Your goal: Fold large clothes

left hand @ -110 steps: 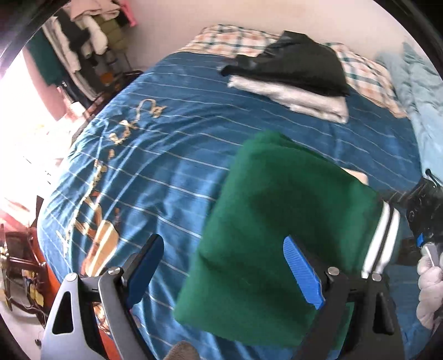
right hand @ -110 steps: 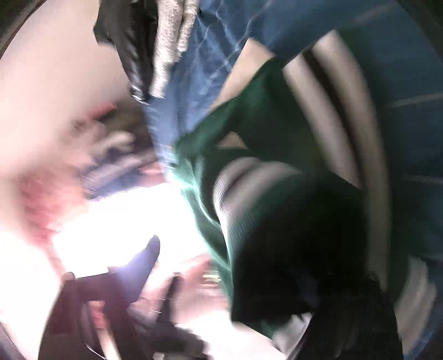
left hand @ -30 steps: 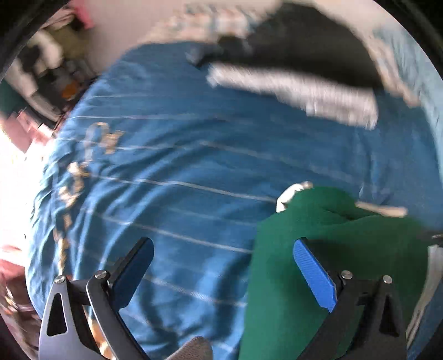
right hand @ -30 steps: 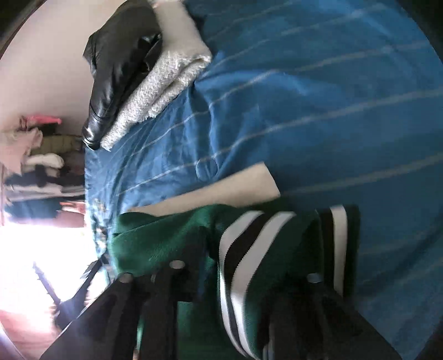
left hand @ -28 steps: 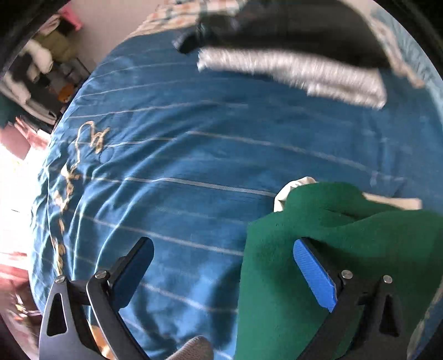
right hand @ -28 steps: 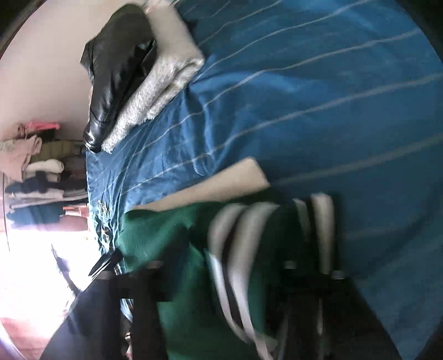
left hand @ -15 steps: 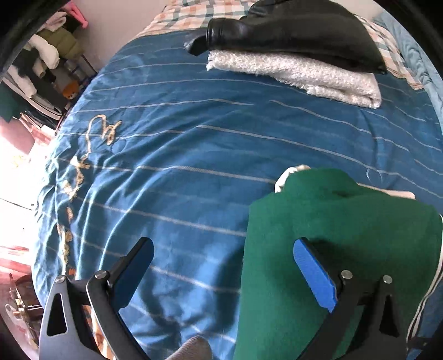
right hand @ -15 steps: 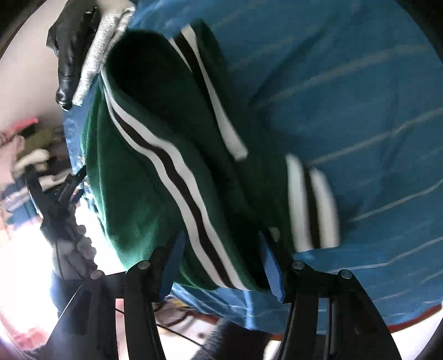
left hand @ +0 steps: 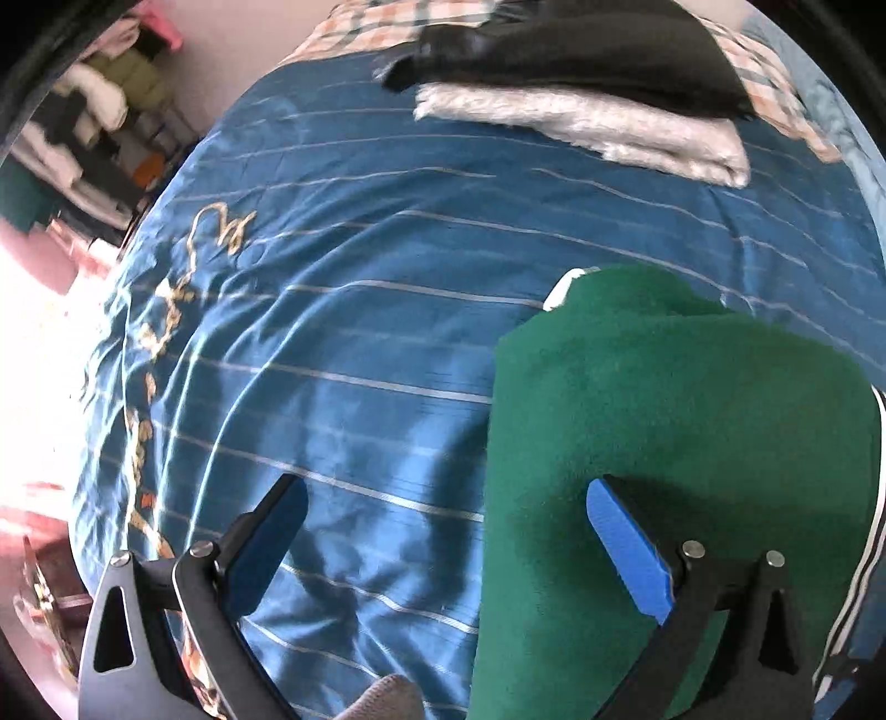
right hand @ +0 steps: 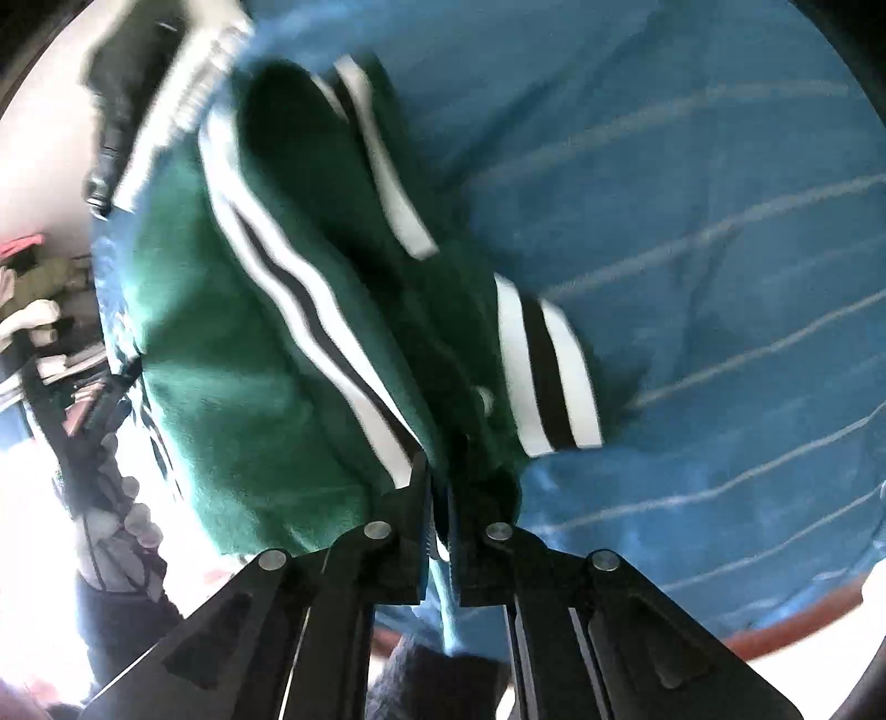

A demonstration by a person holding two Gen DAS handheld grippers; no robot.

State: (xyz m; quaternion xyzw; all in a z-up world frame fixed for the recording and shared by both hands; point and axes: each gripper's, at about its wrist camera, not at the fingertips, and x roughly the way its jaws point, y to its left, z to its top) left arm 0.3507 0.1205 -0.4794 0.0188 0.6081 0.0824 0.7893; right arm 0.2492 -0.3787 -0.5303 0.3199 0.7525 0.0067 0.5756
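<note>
A folded green jacket [left hand: 664, 415] with white and black striped trim lies on the blue striped bedspread [left hand: 360, 277], at the right in the left wrist view. My left gripper [left hand: 446, 487] hangs open above the bed; its right finger is over the green cloth and its left finger over the bedspread, and nothing is between them. In the right wrist view the jacket [right hand: 249, 360] fills the left half, with a striped cuff [right hand: 548, 365] beside it. My right gripper [right hand: 440, 487] is shut on the jacket's near edge, just below the striped hem.
A black leather jacket [left hand: 581, 55] lies on a folded white fuzzy garment [left hand: 609, 127] at the bed's far end, in front of a plaid pillow [left hand: 376, 22]. A crowded clothes rack [left hand: 94, 111] stands far left. The bed's near edge [right hand: 775, 637] shows lower right.
The right gripper swung round to the jacket's striped edge and went from open to shut on it. The left gripper stayed open and barely shifted.
</note>
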